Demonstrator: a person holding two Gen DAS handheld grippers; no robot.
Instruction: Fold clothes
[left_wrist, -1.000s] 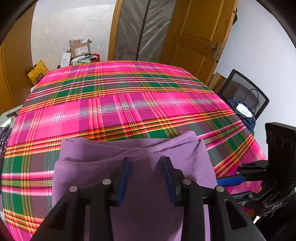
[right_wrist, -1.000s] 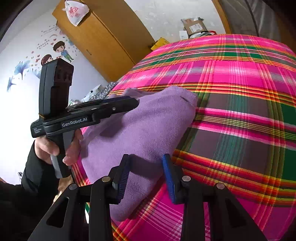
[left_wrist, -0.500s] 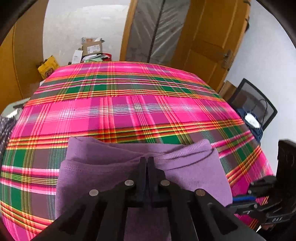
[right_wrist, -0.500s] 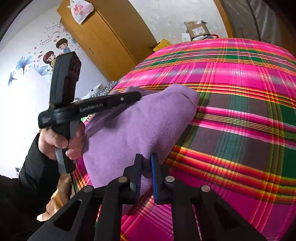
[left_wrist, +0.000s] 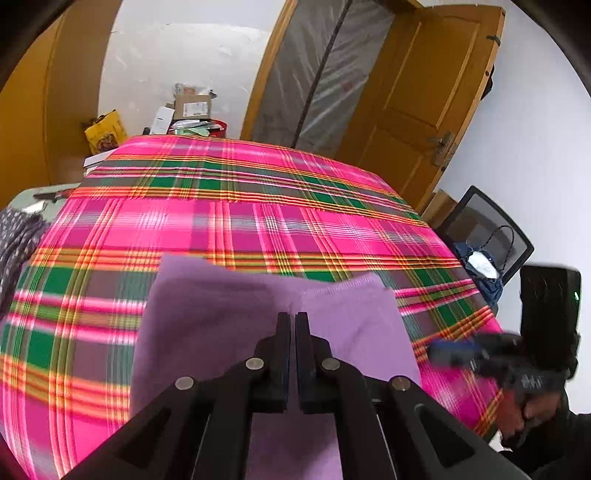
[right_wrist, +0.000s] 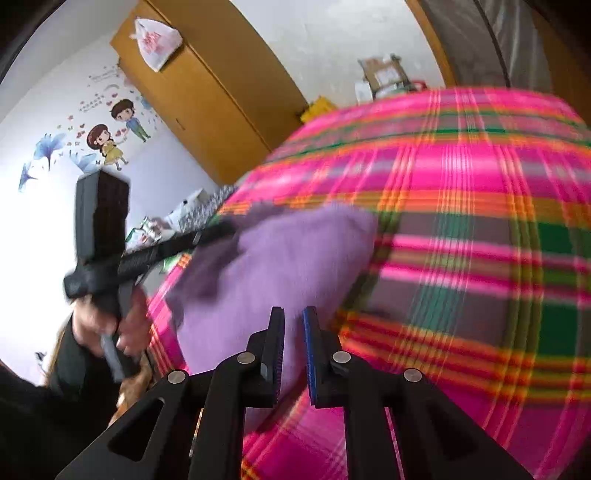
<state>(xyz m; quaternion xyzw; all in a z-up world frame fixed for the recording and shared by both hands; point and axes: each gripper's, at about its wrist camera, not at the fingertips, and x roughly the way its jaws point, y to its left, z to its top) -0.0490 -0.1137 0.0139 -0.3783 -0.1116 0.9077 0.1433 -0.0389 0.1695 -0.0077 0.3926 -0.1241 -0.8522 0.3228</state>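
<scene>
Purple fleece is pinched between the pressed-together jaws of the left gripper (left_wrist: 291, 317), the near edge of the folded purple garment (left_wrist: 229, 325) being held at its middle. The right gripper (right_wrist: 293, 314) is seen with its jaws narrowed to a slim gap around the garment's near corner; whether the cloth is truly clamped there cannot be told through the motion blur. The garment is shown lying on the pink plaid bedspread (left_wrist: 258, 229), at the bedspread's near edge, its far hem turned toward the middle of the bedspread. Beyond the bedspread's far edge, a cardboard box (left_wrist: 192, 107) and a yellow bag (left_wrist: 105, 131) are stacked against the white wall, with a wooden door (left_wrist: 424, 103) beside the bedspread's far right corner. A black chair (left_wrist: 484, 229) carrying a blue bag is placed just off the bedspread's right side. In the right wrist view, a wooden wardrobe (right_wrist: 221, 96) is seen past the bedspread's left side.
</scene>
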